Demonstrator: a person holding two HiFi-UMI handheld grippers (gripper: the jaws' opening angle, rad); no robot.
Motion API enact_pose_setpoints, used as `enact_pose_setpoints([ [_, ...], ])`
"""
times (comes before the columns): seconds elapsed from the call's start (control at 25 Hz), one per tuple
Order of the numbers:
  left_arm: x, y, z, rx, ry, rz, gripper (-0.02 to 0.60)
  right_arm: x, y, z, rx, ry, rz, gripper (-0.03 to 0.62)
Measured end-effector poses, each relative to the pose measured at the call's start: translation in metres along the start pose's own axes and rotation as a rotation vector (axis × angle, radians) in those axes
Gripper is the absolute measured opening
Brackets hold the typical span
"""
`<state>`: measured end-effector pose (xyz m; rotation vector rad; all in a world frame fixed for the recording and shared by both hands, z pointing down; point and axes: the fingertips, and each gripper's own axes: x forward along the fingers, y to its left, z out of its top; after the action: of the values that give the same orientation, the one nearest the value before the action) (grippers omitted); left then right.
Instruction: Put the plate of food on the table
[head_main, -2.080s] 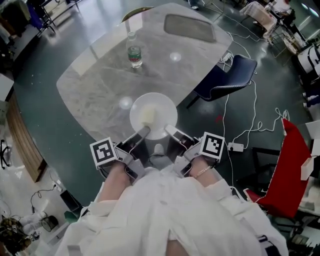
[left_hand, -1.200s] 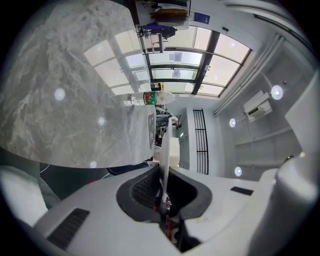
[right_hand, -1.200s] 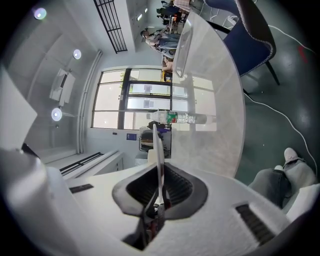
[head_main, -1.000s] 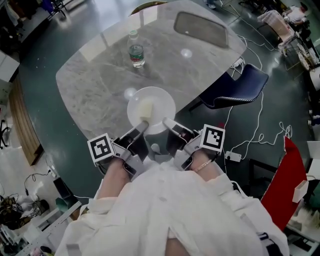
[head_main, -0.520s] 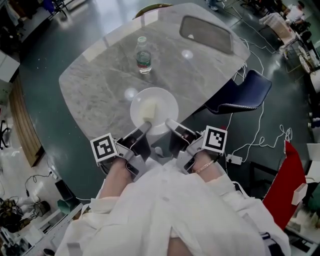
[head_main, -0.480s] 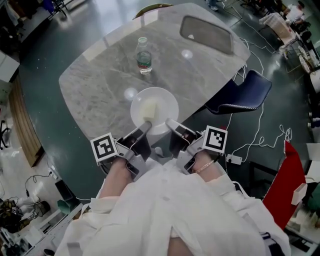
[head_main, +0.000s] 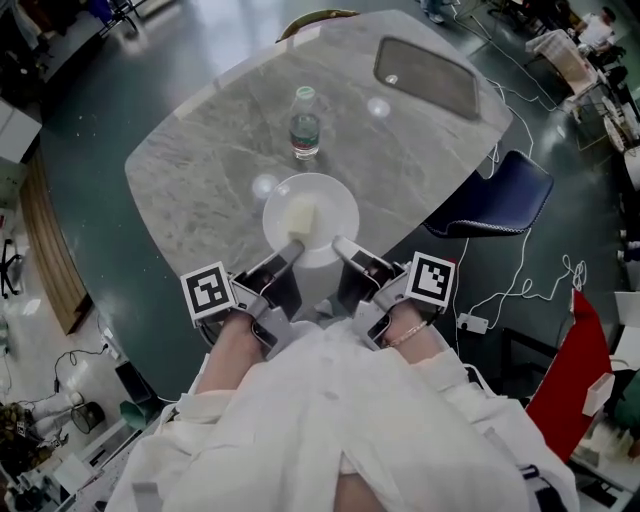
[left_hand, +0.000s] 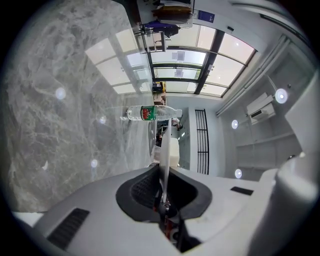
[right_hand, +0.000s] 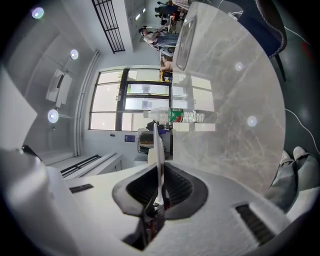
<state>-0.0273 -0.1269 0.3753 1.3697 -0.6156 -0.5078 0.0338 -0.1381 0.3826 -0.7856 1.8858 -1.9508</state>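
Head view: the white plate (head_main: 325, 200) hangs over the near part of the grey marble table (head_main: 200, 170). A pale block of food (head_main: 300, 215) lies on it, a little toward 9 o'clock of its middle. The left gripper (head_main: 294, 244) grips the rim at about 7 o'clock and the right gripper (head_main: 340, 243) at about 5 o'clock. A water bottle (head_main: 304, 124) stands at 12 o'clock from the plate, well apart. A dark mat (head_main: 430, 76) lies toward 1 o'clock, and a blue chair (head_main: 492, 199) stands off the table at 3 o'clock. Whether the plate's base touches the marble cannot be told here.

Left gripper view: the left gripper (left_hand: 162, 192) has its jaws closed narrow on the plate (left_hand: 163, 167), which shows edge-on as a thin line. The food (left_hand: 171, 152) sits just past the jaws and the bottle (left_hand: 147, 113) lies beyond. The table (left_hand: 60, 100) fills the 9 o'clock side.

Right gripper view: the right gripper (right_hand: 159, 192) is likewise clamped on the thin rim of the plate (right_hand: 158, 150). The bottle (right_hand: 176, 116) lies at 12 o'clock and the table (right_hand: 235, 100) spreads toward 3 o'clock.

The step in hand looks like carrying the plate into place over the table. The next move calls for lowering both grippers evenly, keeping the plate level so the food stays put. Both jaws should part only once the base rests flat, short of the bottle.
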Motion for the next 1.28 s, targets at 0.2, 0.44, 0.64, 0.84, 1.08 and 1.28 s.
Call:
enact_pose_setpoints([
  [0.2,0.002,0.000,0.009,0.003,0.010,0.011,0.034,0.008,0.000,0.004,0.024,-0.013,0.005,0.014],
  [0.44,0.005,0.006,0.013,-0.015,0.024,0.026,0.034,0.009,-0.007,0.004,0.045,-0.052,-0.018,0.014],
  [0.64,0.004,0.011,0.015,-0.030,0.052,0.034,0.034,0.011,-0.014,0.002,0.086,-0.083,-0.023,0.014],
  [0.84,0.011,0.012,0.009,-0.030,0.059,0.035,0.034,0.004,-0.014,0.008,0.085,-0.073,-0.020,0.014],
  [1.08,0.020,0.011,0.011,-0.034,0.031,0.032,0.034,0.005,-0.015,0.018,0.080,-0.042,-0.028,0.014],
  [1.28,0.034,0.014,0.011,-0.054,-0.008,0.030,0.034,0.004,-0.013,0.034,0.053,0.005,-0.048,0.014],
])
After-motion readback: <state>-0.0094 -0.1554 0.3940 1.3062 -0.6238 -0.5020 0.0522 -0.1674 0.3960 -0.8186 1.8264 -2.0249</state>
